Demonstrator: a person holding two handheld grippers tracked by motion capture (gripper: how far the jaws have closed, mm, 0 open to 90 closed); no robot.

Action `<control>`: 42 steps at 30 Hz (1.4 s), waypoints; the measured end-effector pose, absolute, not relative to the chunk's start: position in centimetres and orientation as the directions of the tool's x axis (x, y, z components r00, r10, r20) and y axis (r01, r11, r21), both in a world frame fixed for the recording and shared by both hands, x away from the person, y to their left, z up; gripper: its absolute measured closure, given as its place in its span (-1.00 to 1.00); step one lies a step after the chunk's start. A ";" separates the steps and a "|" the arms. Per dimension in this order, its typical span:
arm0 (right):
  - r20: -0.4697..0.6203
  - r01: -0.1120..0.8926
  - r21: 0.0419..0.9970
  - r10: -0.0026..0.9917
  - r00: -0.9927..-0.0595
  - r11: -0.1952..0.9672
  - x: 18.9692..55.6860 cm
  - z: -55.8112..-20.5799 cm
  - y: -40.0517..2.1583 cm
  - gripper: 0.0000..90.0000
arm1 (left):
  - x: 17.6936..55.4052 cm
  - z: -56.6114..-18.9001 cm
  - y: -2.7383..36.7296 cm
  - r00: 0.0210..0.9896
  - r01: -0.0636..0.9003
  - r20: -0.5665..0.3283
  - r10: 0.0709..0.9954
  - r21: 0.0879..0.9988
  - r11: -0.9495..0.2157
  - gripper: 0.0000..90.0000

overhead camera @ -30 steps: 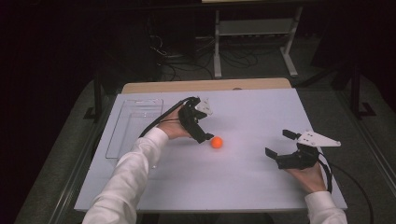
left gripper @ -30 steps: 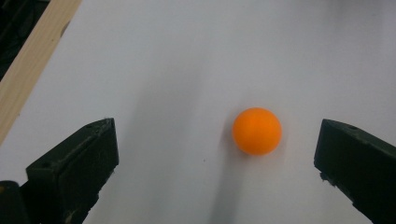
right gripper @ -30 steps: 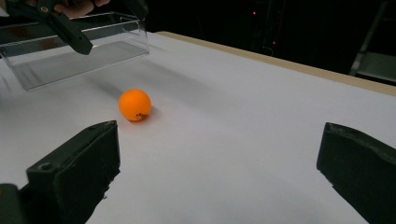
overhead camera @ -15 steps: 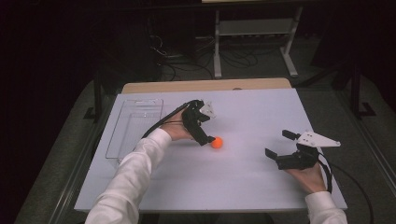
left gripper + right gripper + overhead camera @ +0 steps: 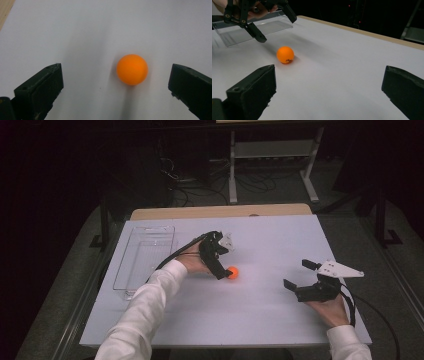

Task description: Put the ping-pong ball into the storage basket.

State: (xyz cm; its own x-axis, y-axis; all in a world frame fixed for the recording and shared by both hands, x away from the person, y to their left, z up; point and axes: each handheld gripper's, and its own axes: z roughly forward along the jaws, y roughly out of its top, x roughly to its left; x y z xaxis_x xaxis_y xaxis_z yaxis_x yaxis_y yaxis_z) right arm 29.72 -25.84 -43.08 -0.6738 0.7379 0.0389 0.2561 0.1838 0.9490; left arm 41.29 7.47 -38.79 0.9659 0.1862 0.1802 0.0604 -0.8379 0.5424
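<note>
Orange ball sat on the white worktop, between the spread fingers of the left gripper but touching neither. Being round, it had no long axis; a small dark print faced the right gripper's camera, too small to read. Right gripper rested well apart to the right, fingers open and gripping nothing. Clear plastic tray lay at the worktop's left edge, its far end partly hidden behind the left hand in the right gripper view. Room beyond was dark; a metal stand and floor cables were faintly visible.
</note>
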 end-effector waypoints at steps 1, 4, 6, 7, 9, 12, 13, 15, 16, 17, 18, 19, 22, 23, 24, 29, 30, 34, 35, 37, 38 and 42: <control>0.039 0.256 0.949 0.737 -0.674 0.184 29.7 -43.1 -25.8 -1.00 | 41.3 -38.9 7.4 0.966 0.060 0.180 0.185 0.540 -0.840 -1.00; 0.037 0.257 0.948 0.736 -0.676 0.188 29.7 -43.1 -25.8 -1.00 | 41.4 -39.3 7.2 0.967 0.062 0.176 0.183 0.536 -0.842 -1.00; 0.037 0.256 0.948 0.736 -0.676 0.187 29.7 -43.1 -25.8 -1.00 | 41.3 -39.4 7.1 0.968 0.060 0.175 0.179 0.532 -0.845 -1.00; 0.037 0.256 0.948 0.736 -0.676 0.187 29.7 -43.1 -25.8 -1.00 | 41.3 -39.5 7.0 0.969 0.059 0.173 0.177 0.533 -0.844 -1.00; 0.037 0.257 0.948 0.736 -0.676 0.188 29.7 -43.1 -25.8 -1.00 | 41.3 -39.6 6.9 0.970 0.056 0.173 0.172 0.529 -0.847 -1.00; 0.037 0.258 0.948 0.736 -0.675 0.188 29.7 -43.1 -25.8 -1.00 | 41.4 -39.9 6.8 0.970 0.055 0.172 0.171 0.529 -0.847 -1.00; 0.037 0.257 0.948 0.736 -0.676 0.189 29.8 -43.1 -25.8 -1.00 | 41.4 -40.0 6.8 0.970 0.058 0.171 0.172 0.526 -0.848 -1.00; 0.038 0.259 0.947 0.737 -0.675 0.189 29.8 -43.1 -25.8 -1.00 | 41.4 -40.1 6.7 0.971 0.054 0.171 0.166 0.521 -0.852 -1.00; 0.038 0.259 0.947 0.736 -0.676 0.189 29.8 -43.1 -25.8 -1.00 | 41.4 -40.2 6.6 0.972 0.053 0.170 0.164 0.521 -0.852 -1.00; 0.038 0.259 0.947 0.737 -0.675 0.189 29.8 -43.1 -25.8 -1.00 | 41.4 -40.3 6.6 0.972 0.053 0.169 0.163 0.518 -0.854 -1.00; 0.037 0.259 0.947 0.736 -0.676 0.189 29.8 -43.1 -25.8 -1.00 | 41.3 -40.4 6.5 0.972 0.053 0.168 0.164 0.521 -0.852 -1.00; 0.038 0.259 0.947 0.736 -0.676 0.189 29.8 -43.2 -25.8 -1.00 | 41.3 -40.4 6.5 0.973 0.049 0.168 0.157 0.516 -0.855 -1.00; 0.037 0.261 0.946 0.736 -0.676 0.192 29.8 -43.2 -25.7 -1.00 | 41.3 -40.6 6.3 0.974 0.045 0.168 0.153 0.517 -0.855 -1.00; 0.037 0.261 0.946 0.736 -0.676 0.192 29.8 -43.2 -25.7 -1.00 | 41.3 -40.7 6.3 0.974 0.045 0.167 0.153 0.518 -0.854 -1.00; 0.038 0.263 0.946 0.736 -0.676 0.192 29.7 -43.2 -25.7 -1.00 | 41.3 -40.8 6.2 0.975 0.046 0.164 0.152 0.519 -0.854 -1.00; 0.037 0.264 0.944 0.734 -0.678 0.196 29.8 -43.2 -25.7 -1.00 | 41.3 -41.1 6.0 0.977 0.042 0.161 0.143 0.509 -0.860 -1.00; 0.036 0.263 0.944 0.734 -0.678 0.197 29.8 -43.2 -25.7 -1.00 | 41.3 -41.2 6.0 0.977 0.041 0.160 0.142 0.509 -0.860 -1.00; 0.035 0.263 0.944 0.734 -0.678 0.198 29.8 -43.2 -25.7 -1.00 | 41.4 -41.5 5.8 0.978 0.043 0.155 0.140 0.506 -0.861 -1.00; 0.035 0.263 0.944 0.734 -0.678 0.198 29.8 -43.2 -25.7 -1.00 | 41.4 -41.5 5.8 0.978 0.041 0.157 0.137 0.502 -0.864 -1.00; 0.035 0.263 0.944 0.735 -0.677 0.198 29.8 -43.2 -25.7 -1.00 | 41.4 -41.6 5.8 0.979 0.042 0.153 0.136 0.500 -0.865 -1.00; 0.035 0.263 0.945 0.736 -0.676 0.196 29.8 -43.2 -25.7 -1.00 | 41.4 -41.8 5.7 0.979 0.044 0.149 0.136 0.502 -0.864 -1.00; 0.037 0.266 0.944 0.737 -0.675 0.197 29.8 -43.2 -25.8 -1.00 | 41.4 -42.0 5.5 0.981 0.050 0.139 0.133 0.484 -0.874 -1.00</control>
